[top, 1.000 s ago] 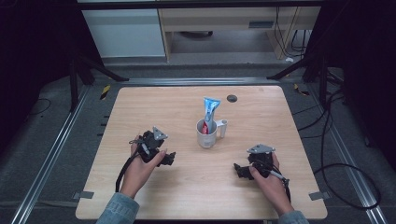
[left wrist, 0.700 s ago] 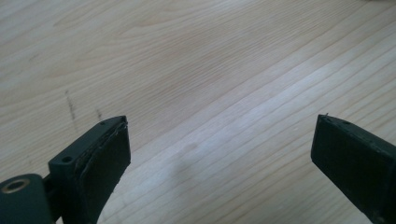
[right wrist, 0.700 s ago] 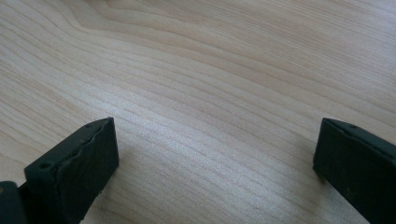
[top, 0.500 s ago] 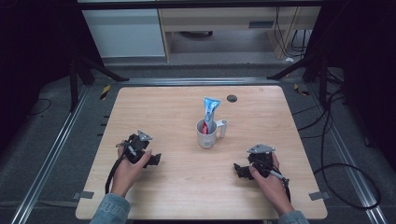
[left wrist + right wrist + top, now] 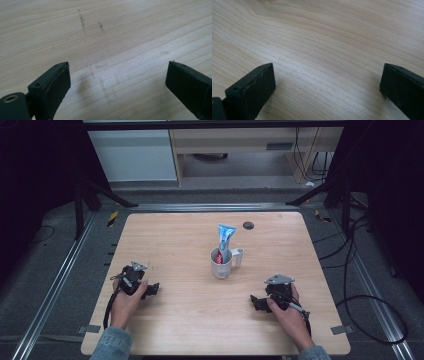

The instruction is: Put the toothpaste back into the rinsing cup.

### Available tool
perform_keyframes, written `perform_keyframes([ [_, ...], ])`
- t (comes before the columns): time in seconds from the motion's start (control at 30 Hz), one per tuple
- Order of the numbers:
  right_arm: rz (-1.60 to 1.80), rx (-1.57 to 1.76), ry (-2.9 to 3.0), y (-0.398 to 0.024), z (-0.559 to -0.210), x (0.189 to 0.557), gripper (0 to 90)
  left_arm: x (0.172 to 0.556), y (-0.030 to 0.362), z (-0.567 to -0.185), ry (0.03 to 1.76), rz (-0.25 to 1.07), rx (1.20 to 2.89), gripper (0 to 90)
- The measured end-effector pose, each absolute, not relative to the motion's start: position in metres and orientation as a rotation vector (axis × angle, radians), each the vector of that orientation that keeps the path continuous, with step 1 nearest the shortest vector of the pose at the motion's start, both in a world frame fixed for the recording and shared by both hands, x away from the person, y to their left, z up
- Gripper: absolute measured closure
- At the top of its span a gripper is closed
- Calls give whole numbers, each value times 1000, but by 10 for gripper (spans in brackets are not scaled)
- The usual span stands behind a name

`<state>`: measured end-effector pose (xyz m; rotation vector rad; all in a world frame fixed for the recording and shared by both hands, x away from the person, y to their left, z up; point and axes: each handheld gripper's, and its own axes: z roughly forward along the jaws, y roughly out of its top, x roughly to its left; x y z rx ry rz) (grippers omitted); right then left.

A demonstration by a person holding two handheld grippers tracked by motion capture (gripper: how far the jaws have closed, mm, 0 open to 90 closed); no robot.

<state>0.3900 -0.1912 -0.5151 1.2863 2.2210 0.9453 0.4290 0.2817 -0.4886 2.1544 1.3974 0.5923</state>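
Big wooden bench (image 5: pixel 175 245) carries everything, and both tools sit low on its near side, probably parked since nothing's between their jaws. Left tool (image 5: pixel 152 289) is spread wide, right tool (image 5: pixel 256 301) likewise. The white mug (image 5: pixel 221 263) stands ahead of and between them, well apart, toothpaste tube (image 5: pixel 224 240) propped upright inside so it's easy to grab
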Motion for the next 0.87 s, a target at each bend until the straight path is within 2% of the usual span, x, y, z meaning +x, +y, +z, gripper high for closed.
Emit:
perform_keyframes([
  [0.23,945,1287,2221,-191,-515,390,4,436,292,-500,1419,541,2093,46],
  [0.53,943,1289,2221,-191,-515,390,4,434,296,-509,1366,603,2012,12],
  [0.87,950,1291,2220,-190,-515,389,4,435,296,-509,1369,598,2015,0],
])
